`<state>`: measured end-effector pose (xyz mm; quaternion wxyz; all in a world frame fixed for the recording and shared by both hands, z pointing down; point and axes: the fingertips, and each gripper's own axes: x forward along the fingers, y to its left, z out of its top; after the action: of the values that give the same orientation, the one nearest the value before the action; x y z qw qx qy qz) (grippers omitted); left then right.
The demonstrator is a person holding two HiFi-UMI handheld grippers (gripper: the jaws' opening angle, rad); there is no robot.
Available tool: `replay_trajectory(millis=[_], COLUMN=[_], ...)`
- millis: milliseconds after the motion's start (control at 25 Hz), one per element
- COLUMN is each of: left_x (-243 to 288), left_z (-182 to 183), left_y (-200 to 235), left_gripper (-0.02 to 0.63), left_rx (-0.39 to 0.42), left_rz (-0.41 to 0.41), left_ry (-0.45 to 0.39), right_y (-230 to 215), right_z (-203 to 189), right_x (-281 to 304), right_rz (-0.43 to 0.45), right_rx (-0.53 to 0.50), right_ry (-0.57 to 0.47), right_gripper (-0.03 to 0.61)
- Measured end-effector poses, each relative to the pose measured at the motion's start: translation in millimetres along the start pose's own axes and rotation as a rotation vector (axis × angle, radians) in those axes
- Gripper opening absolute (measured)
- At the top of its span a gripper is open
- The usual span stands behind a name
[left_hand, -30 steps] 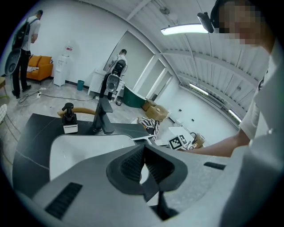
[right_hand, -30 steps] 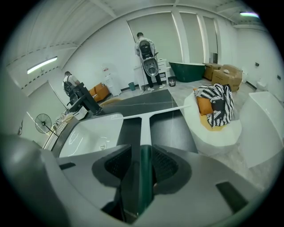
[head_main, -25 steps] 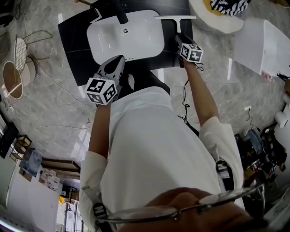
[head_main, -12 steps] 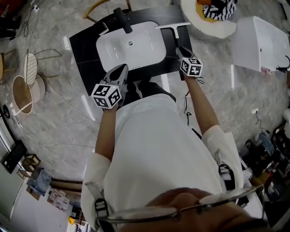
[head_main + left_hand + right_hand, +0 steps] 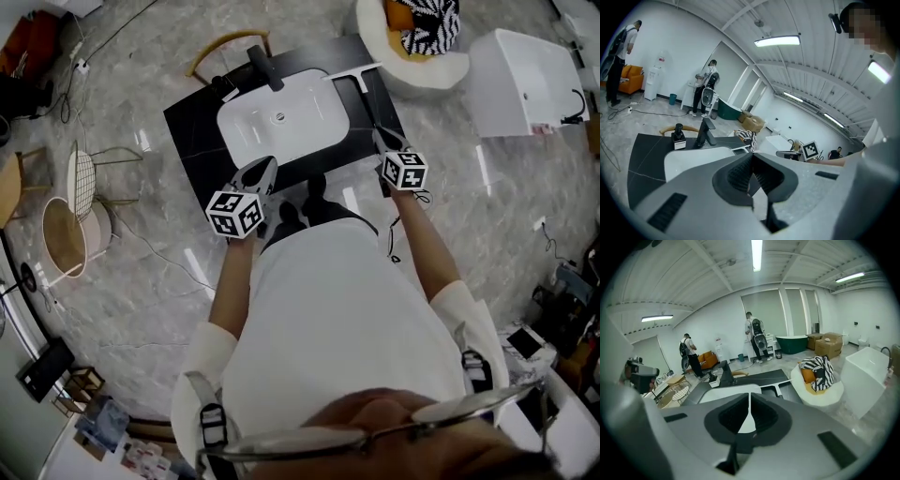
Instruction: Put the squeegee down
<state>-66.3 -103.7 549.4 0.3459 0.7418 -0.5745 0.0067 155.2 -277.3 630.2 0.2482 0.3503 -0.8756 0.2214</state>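
Note:
The squeegee (image 5: pixel 359 79) lies flat on the black countertop (image 5: pixel 197 127), just right of the white basin (image 5: pixel 281 122); its white T shape also shows in the right gripper view as the squeegee (image 5: pixel 778 387). My right gripper (image 5: pixel 384 141) hangs off the counter's near right corner, apart from the squeegee's handle. Its jaws are closing and in its own view the right gripper (image 5: pixel 749 397) has nothing between them. My left gripper (image 5: pixel 262 172) hovers at the counter's near edge, and the left gripper (image 5: pixel 751 157) is shut and empty.
A black faucet (image 5: pixel 265 67) and a soap dispenser (image 5: pixel 223 89) stand behind the basin. A round white seat with a striped cushion (image 5: pixel 412 37) and a white tub (image 5: pixel 525 75) are to the right. Wire chairs (image 5: pixel 84 178) stand left. People stand far off.
Both grippers have pulled back from the counter toward the person and risen. The right gripper has come away from the squeegee's handle and its jaws have drawn together. The squeegee stays on the counter.

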Motion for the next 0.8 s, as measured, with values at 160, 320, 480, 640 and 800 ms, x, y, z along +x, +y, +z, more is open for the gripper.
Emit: replay_trajectory(millis=[160, 320, 480, 640, 800], left_x=[-7.6, -18.0, -26.0, -32.0, -29.5], left_z=[2.5, 1.2, -5.4, -12.6, -17.5], left_y=[-13.0, -23.7, -39.4, -54.6, -65.7], left_gripper=[0.005, 0.005, 0.005, 0.005, 0.005], left_rx=[0.042, 0.100, 0.130, 0.131, 0.145], left_rz=[-0.047, -0.089, -0.137, -0.182, -0.200], left_ry=[-0.011, -0.013, -0.008, -0.006, -0.005], right_y=[17.0, 35.2, 54.7, 79.4, 82.5], right_z=[5.3, 3.3, -1.8, -4.6, -12.1], right_x=[-28.0, -56.0, -95.9, -136.2, -157.4], right_rz=[-0.023, -0.052, -0.064, -0.071, -0.085], right_rx=[-0.008, -0.017, 0.034, 0.040, 0.032], right_ry=[-0.041, -0.058, -0.084, -0.132, -0.152], right_gripper=[0.006, 0.006, 0.006, 0.006, 0.006])
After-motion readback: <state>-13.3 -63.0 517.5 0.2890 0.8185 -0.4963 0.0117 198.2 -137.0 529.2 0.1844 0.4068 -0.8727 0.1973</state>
